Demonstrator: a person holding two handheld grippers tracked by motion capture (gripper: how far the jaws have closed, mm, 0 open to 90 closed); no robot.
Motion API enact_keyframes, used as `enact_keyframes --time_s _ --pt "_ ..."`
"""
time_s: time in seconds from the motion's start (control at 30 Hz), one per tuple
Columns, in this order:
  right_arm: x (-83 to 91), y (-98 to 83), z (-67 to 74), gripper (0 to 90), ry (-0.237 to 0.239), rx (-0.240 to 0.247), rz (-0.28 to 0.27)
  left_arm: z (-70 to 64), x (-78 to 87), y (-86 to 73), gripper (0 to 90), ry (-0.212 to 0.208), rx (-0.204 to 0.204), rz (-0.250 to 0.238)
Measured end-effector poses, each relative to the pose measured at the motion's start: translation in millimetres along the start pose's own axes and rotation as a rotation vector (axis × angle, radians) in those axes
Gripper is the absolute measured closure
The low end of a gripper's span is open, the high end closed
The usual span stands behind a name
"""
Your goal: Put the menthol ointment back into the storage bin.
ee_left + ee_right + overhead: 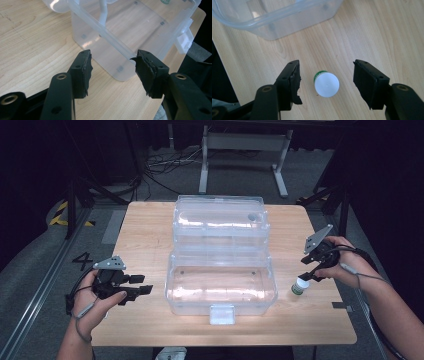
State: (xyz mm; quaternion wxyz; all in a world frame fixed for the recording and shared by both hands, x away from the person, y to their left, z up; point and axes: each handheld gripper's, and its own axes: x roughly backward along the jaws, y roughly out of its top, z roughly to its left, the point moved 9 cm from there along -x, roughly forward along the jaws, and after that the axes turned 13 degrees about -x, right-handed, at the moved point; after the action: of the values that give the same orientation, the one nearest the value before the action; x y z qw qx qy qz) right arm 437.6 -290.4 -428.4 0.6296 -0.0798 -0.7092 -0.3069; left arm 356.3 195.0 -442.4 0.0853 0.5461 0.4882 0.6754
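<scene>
Seen from the high view, the small white-capped bottle (299, 285) stands upright on the wooden table (150, 225), right of the open clear plastic box (221, 290), directly under the right gripper (314, 276); the left gripper (142, 289) rests well apart. Along the left gripper's view its jaws gape empty toward the box wall. Looking down the right gripper's view, the bottle (326, 84) stands cap-up between wide-open jaws, neither pad touching

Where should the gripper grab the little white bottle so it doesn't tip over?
Probably around the white cap, coming straight down. The little bottle stands upright on the table, and the right gripper already has an open jaw on either side of its round top.
</scene>
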Motion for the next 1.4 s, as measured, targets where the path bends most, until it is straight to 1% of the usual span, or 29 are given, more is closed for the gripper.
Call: enact_keyframes --time_s 0.07,0.1,0.17,0.2,0.3,0.33,0.37,0.43,0.53,0.63,0.67,0.7,0.8,0.97,1.07,1.13,1.23,1.4 --pt "-3.1 -2.2 1.7 40.5 0.005 0.002 0.020 -0.1 0.5 -1.5 47.2 0.002 0.002 0.005" --pt "-3.1 -2.2 1.7 40.5 0.005 0.002 0.020 -0.1 0.5 -1.5 47.2 0.002 0.002 0.005" --pt "-7.1 -6.2 3.6 40.9 0.005 0.005 0.053 0.2 1.2 -2.1 47.2 0.002 0.005 0.003" --pt "-8.1 -7.0 4.4 40.9 0.009 0.006 0.060 0.1 1.5 -2.0 47.2 0.003 0.009 0.000" --pt "-11.1 -9.1 4.9 40.8 0.007 0.007 0.076 0.4 1.3 -2.3 47.2 0.003 0.007 0.002" --pt "-12.8 -10.1 3.9 40.8 0.003 0.018 0.083 0.5 1.0 -2.1 47.2 0.003 0.008 0.002" --pt "-15.3 -12.3 4.3 40.9 0.001 0.017 0.106 0.5 0.7 -1.9 47.1 0.002 0.007 0.001" --pt "-19.4 -14.4 3.9 40.8 0.001 0.019 0.121 0.6 0.6 -1.7 47.2 0.002 0.004 0.003" --pt "-26.3 -17.3 0.9 40.4 -0.003 0.041 0.143 0.3 0.0 -1.4 47.2 -0.001 0.005 0.006" --pt "-33.9 -20.3 -0.8 40.8 0.004 0.056 0.162 0.4 -0.8 -1.1 47.2 -0.002 0.004 0.003" --pt "-33.9 -20.3 -0.8 40.8 0.004 0.056 0.162 0.4 -0.8 -1.1 47.2 -0.002 0.004 0.003" --pt "-39.8 -23.0 -1.9 40.9 0.003 0.070 0.181 0.1 -1.0 -1.0 47.2 -0.003 0.007 0.004" --pt "-45.8 -25.4 -4.0 40.7 0.005 0.081 0.199 0.3 -1.3 -1.0 47.1 -0.003 0.006 0.004" --pt "-55.0 -29.8 -8.4 40.4 0.005 0.070 0.223 0.2 -0.8 -1.0 47.1 -0.004 0.005 0.005" --pt "-59.9 -32.3 -10.2 40.1 0.010 0.076 0.237 0.3 -1.0 -1.1 47.1 -0.003 0.006 0.004" --pt "-62.5 -33.2 -12.3 40.0 -0.003 0.077 0.241 0.6 -1.4 -1.8 47.1 -0.004 0.001 0.009" --pt "-65.7 -36.2 -15.0 40.2 -0.015 0.078 0.262 0.2 -1.4 -1.4 47.1 -0.005 0.003 0.007" --pt "-70.2 -38.5 -16.4 40.6 -0.011 0.075 0.270 0.4 -1.7 -1.8 47.1 -0.005 0.002 0.010"
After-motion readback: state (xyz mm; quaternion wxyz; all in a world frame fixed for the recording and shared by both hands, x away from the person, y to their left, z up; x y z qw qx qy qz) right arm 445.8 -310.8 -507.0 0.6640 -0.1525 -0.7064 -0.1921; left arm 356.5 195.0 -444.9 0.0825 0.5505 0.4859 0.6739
